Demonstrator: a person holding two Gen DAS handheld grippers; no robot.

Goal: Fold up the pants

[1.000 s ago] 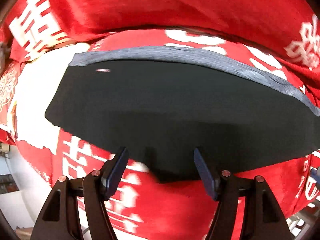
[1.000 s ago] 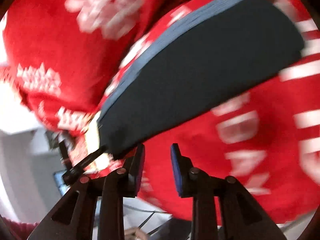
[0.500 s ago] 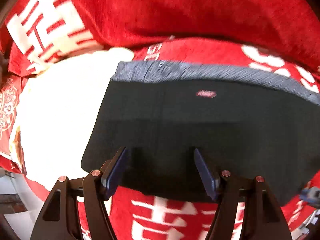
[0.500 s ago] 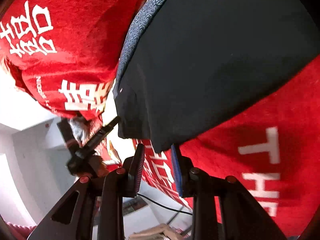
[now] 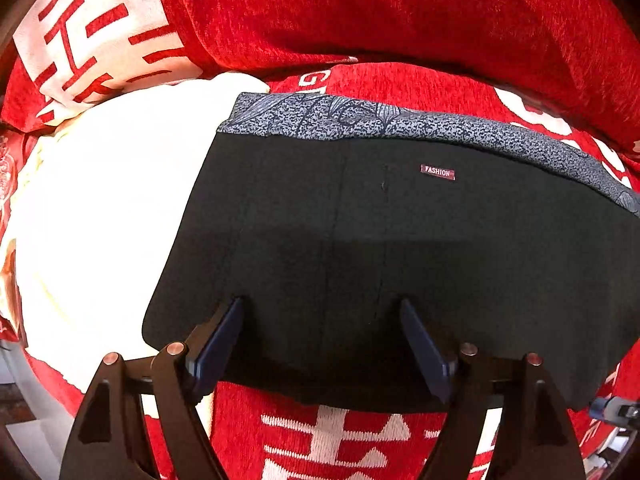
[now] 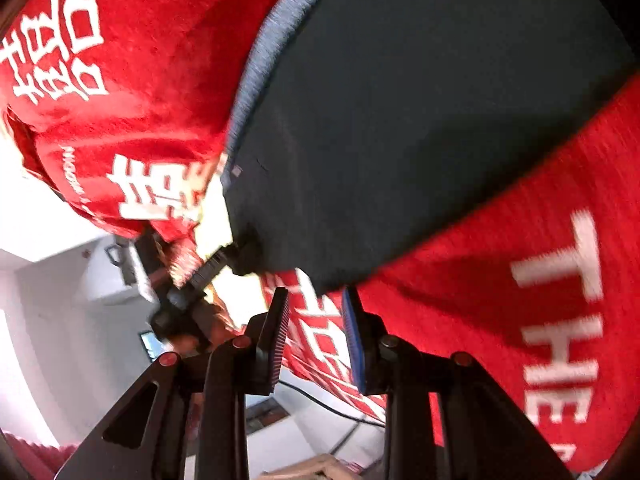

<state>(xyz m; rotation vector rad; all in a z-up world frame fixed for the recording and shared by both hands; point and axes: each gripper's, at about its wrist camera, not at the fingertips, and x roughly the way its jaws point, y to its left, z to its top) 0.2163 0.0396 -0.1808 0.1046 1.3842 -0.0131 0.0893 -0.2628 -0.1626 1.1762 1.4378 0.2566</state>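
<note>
The black pants (image 5: 400, 248) lie flat on a red cover, folded into a wide block with a grey patterned waistband (image 5: 400, 124) along the far edge and a small "FASHION" label. My left gripper (image 5: 322, 332) is open, its fingers spread just over the near edge of the pants, holding nothing. In the right wrist view the pants (image 6: 420, 120) fill the upper middle. My right gripper (image 6: 316, 312) is open with a narrow gap, just off the near corner of the pants, empty. The left gripper (image 6: 224, 264) shows at the pants' far end.
The red cover (image 5: 360, 12) with white lettering is bunched up behind the pants. A white patch (image 5: 100, 208) lies left of the pants. In the right wrist view the red cover (image 6: 520, 280) hangs over an edge, with a white floor and a cable below.
The left gripper has moved in over the near edge of the pants, which now fill more of its view. The right gripper has pulled slightly back from the corner. Both stayed open.
</note>
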